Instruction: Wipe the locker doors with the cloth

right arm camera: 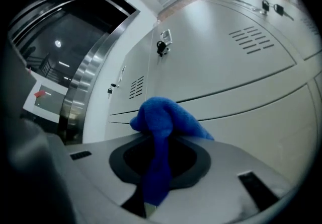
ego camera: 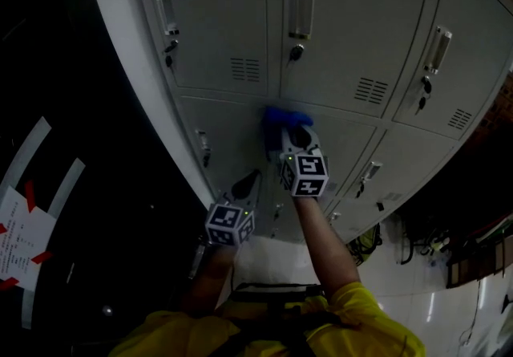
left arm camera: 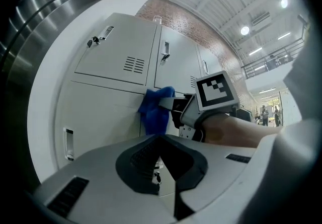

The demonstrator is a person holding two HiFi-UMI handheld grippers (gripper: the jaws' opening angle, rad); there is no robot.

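Note:
Grey locker doors fill the head view, stacked in rows. A blue cloth lies pressed against the seam between an upper and a lower door. My right gripper is shut on it. In the right gripper view the cloth bunches over the jaws and hangs down between them, against the door. My left gripper is lower and to the left, close to the lower door, shut with nothing in it. The left gripper view shows the cloth and the right gripper ahead of its closed jaws.
Each door has a recessed handle, a key lock and vent slots. A white locker side and a dark wall with a paper sign lie left. Cables hang at right. People stand far off.

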